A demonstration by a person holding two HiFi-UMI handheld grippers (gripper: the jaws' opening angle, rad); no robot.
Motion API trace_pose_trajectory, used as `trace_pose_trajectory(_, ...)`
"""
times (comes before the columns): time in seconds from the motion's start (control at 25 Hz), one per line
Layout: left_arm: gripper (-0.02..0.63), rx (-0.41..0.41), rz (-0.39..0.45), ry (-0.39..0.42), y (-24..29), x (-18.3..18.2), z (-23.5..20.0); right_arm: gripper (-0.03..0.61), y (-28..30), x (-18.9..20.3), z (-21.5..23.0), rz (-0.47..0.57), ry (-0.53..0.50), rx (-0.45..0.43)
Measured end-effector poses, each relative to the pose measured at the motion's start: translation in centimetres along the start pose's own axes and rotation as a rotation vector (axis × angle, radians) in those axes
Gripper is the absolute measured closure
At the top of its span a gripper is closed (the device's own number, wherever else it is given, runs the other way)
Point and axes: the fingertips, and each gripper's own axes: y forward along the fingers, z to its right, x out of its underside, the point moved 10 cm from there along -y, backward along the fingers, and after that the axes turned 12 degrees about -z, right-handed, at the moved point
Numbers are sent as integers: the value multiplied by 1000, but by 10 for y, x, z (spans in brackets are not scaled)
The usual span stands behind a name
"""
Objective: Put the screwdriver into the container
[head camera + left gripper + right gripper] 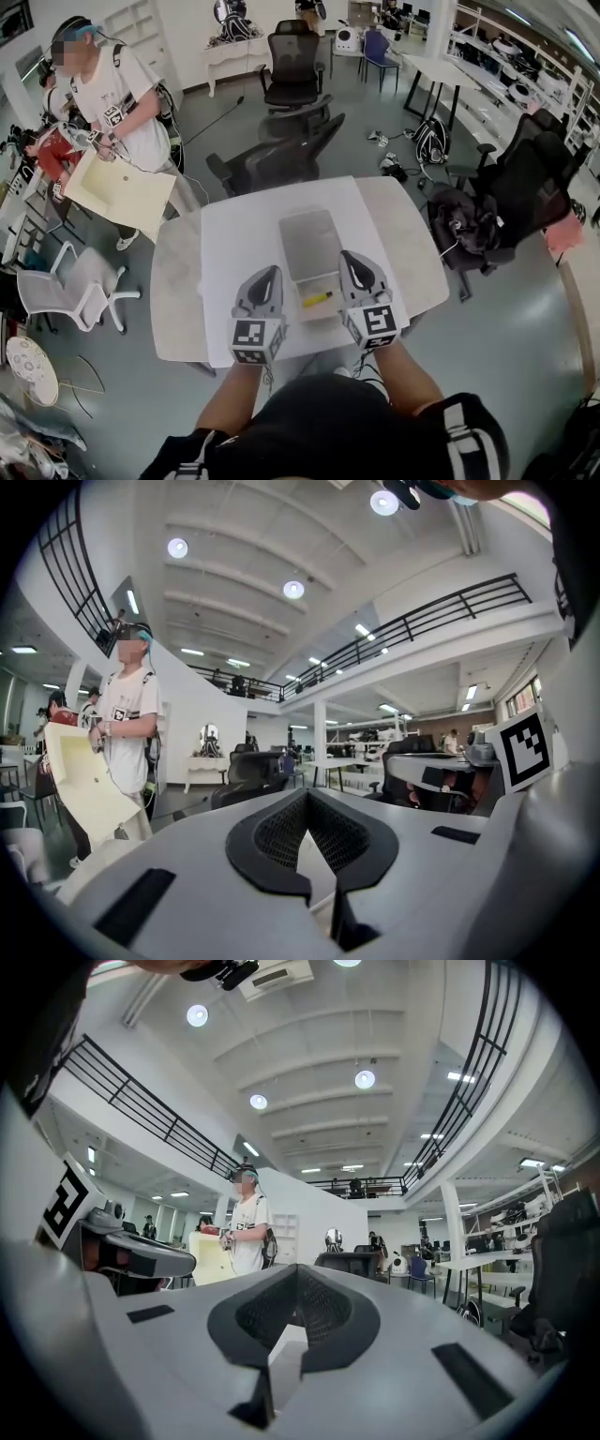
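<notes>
screwdriver (317,299) | in container (310,239) | between left gripper (269,274), right gripper (353,260)

I see my right gripper (296,1277) with its jaws closed tip to tip and nothing between them. It points upward past round ceiling lights (365,1079) and a black balcony railing (150,1115). A person (246,1227) in a white shirt holds a cream panel (208,1258).
</notes>
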Motion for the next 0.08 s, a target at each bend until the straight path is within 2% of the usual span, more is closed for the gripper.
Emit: trace_pose_trajectory(0.08,607,-1,4,0,0,1,1,566,-1,0,1,6,-2,3)
